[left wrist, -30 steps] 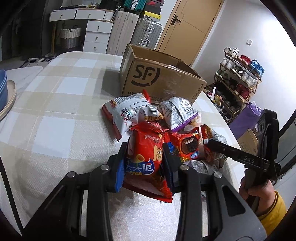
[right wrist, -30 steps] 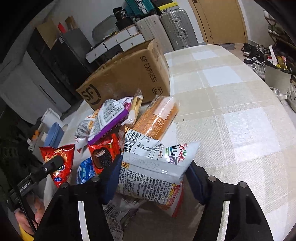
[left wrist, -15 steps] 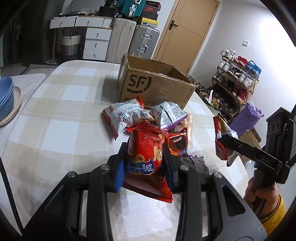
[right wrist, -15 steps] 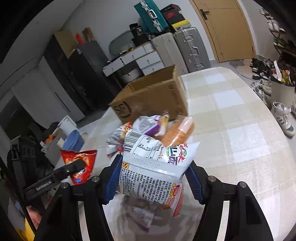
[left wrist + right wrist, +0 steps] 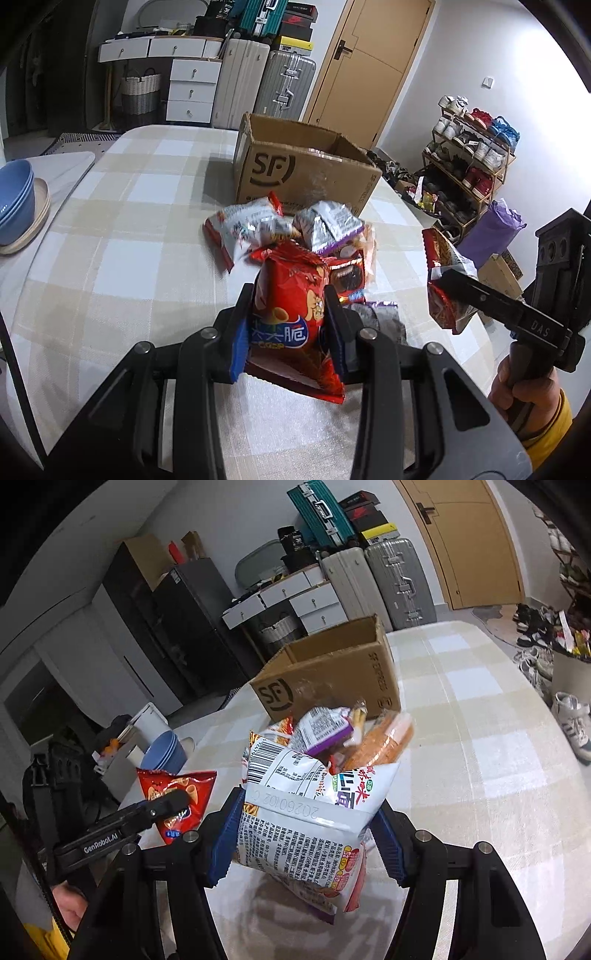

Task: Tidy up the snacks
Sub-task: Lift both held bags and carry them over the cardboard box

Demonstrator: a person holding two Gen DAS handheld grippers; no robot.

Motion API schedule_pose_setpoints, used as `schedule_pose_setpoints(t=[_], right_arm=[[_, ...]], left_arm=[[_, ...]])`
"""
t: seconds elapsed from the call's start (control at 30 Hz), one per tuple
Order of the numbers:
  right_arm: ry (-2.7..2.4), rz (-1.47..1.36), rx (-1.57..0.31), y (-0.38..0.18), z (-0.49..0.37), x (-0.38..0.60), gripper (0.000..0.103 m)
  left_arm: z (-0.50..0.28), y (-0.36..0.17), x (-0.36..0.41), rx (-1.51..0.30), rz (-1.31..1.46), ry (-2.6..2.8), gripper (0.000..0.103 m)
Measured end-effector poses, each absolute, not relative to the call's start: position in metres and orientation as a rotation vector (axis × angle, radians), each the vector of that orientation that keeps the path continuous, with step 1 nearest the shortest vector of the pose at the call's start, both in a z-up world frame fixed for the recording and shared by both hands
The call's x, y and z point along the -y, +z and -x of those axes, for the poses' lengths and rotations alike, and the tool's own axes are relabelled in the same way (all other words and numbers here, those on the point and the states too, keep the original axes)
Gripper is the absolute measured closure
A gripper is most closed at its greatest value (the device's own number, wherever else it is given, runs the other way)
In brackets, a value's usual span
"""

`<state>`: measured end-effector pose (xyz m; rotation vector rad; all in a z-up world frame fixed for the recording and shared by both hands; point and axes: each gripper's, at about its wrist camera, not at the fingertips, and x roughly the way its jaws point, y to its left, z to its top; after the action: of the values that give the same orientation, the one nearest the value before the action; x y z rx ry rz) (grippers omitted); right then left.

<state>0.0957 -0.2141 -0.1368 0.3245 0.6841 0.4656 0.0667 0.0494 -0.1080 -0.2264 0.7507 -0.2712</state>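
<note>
Your left gripper is clamped on a red snack bag, its blue pads pressing the bag's two sides so the packet stands upright between them, clear of the table. Your right gripper is closed on a white snack bag with a barcode and red print, squeezed across its width and also held off the cloth; in the left wrist view that same bag shows edge-on at the right, out past the table's right edge. Beyond both claws the rest of the snack pile lies near the middle of the checked tablecloth: a white-and-red packet, a silver-and-purple one, a dark cookie pack and an orange wrapper, overlapping one another. Just behind the pile, toward the far edge of the table, sits the open cardboard box, flaps up, its inside mostly hidden from here. A stack of blue bowls rests off the table's left edge. You look to be in the carry step, one bag in each claw, nothing yet dropped. Next, I would judge, you need to bring each bag over the box's near rim, well above the flaps, and only then part the pads so it falls inside rather than onto the pile.
</note>
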Motion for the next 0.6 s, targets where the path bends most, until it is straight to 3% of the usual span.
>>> schedule_pose_setpoints(t=[0.6], right_arm=[[0.574, -0.265, -0.600, -0.043, -0.172, 0.198, 0.037]], left_arm=[[-0.150, 0.001, -0.063, -0.691, 0.179, -0.331, 0.071]])
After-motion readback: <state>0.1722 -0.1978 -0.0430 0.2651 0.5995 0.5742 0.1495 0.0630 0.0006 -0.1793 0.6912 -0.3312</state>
